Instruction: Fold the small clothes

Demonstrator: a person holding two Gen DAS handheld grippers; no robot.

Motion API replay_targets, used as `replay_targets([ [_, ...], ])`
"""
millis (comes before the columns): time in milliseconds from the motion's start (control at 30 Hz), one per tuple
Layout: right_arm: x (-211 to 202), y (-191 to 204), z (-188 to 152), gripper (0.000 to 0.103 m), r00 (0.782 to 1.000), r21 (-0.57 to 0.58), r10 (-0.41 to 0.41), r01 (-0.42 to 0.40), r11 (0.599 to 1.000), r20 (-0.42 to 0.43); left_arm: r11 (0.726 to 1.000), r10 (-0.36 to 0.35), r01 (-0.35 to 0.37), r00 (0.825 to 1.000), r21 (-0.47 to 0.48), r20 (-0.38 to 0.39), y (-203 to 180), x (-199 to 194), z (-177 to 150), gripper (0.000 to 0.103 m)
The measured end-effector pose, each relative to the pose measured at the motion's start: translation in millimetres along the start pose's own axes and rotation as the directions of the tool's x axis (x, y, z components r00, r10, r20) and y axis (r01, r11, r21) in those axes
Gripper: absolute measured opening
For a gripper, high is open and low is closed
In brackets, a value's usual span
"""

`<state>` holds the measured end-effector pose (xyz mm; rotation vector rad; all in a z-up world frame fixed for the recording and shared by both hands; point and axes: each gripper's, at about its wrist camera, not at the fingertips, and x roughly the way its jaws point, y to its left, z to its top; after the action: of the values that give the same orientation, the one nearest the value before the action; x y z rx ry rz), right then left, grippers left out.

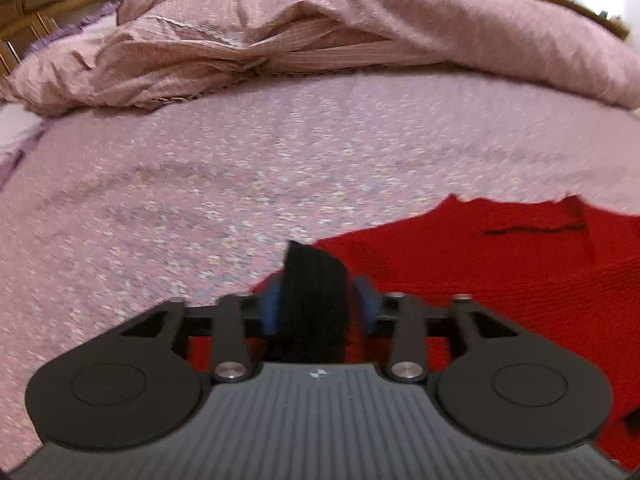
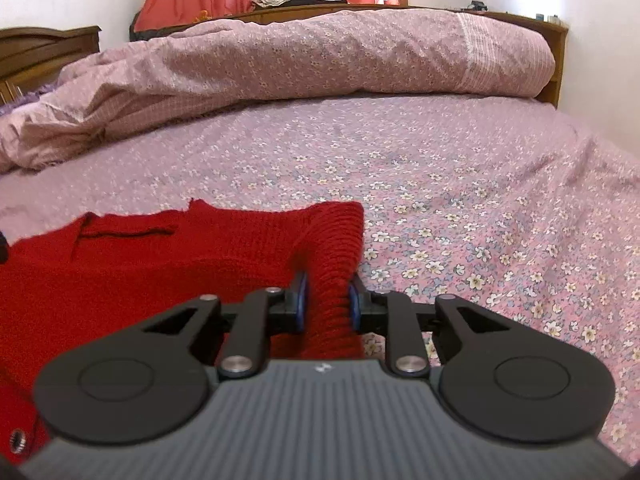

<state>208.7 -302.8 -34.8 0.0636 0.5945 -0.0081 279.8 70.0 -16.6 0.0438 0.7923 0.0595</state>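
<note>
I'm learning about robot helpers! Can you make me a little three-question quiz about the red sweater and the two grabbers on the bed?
1. True or false: the right gripper is pinching a ribbed red part of the red sweater.
2. What colour is the fabric clamped in the left gripper? A) white B) black C) green
3. Fill in: the sweater lies on a pink bedsheet printed with small ____.

Key: 1 true; 2 B, a black ribbed piece; 3 flowers.

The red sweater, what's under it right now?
The red sweater lies on the floral bedsheet, which shows all around it. Whatever lies beneath its middle is covered by the knit, so nothing else can be confirmed.
</note>
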Motion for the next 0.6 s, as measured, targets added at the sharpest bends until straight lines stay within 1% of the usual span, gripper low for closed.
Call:
replay_targets([
  [33, 0, 0, -1, 0.030, 1.000, -0.007, -0.004, 0.004, 1.000, 0.000, 1.000, 0.013, -0.013, 1.000, 0.008, 0.004, 0, -2, 1, 0.061],
  [133, 0, -4, 1, 0.037, 1.000, 0.016, -0.001, 0.001, 1.000, -0.006, 1.000, -0.005, 0.005, 1.000, 0.018, 0.013, 4, -18, 3, 0.065],
  [233, -6, -14, 6, 0.039, 0.999, 0.078, 0.032, -0.030, 0.997, -0.027, 1.000, -0.018, 0.016, 0.999, 0.025, 0.045, 6, -49, 2, 0.071],
  [267, -10, -16, 8, 0.039, 0.999, 0.096, 0.036, -0.034, 0.995, -0.022, 0.999, -0.025, 0.024, 0.998, 0.028, 0.056, 7, -58, 1, 0.071],
  [333, -21, -20, 12, 0.039, 0.999, 0.110, 0.034, -0.036, 0.993, 0.018, 0.999, -0.042, 0.040, 0.997, 0.035, 0.070, 4, -73, -1, 0.072],
  [367, -25, -22, 15, 0.039, 0.998, 0.105, 0.040, -0.044, 0.993, 0.045, 0.998, -0.049, 0.046, 0.996, 0.035, 0.073, 2, -79, -3, 0.072],
  [433, -27, -23, 22, 0.039, 0.997, 0.079, 0.050, -0.055, 0.995, 0.064, 0.998, -0.067, 0.065, 0.994, 0.024, 0.082, -3, -89, -5, 0.072],
  [467, -24, -23, 26, 0.039, 0.997, 0.063, 0.045, -0.048, 0.997, 0.055, 0.997, -0.082, 0.081, 0.992, 0.015, 0.091, -6, -94, -6, 0.072],
  [533, -15, -25, 31, 0.039, 0.999, 0.064, 0.023, -0.025, 0.998, 0.033, 0.992, -0.123, 0.124, 0.987, -0.001, 0.105, -11, -102, -10, 0.072],
  [600, -4, -27, 33, 0.039, 0.999, 0.075, 0.051, -0.051, 0.996, -0.002, 0.988, -0.154, 0.155, 0.982, -0.003, 0.108, -17, -105, -14, 0.072],
])
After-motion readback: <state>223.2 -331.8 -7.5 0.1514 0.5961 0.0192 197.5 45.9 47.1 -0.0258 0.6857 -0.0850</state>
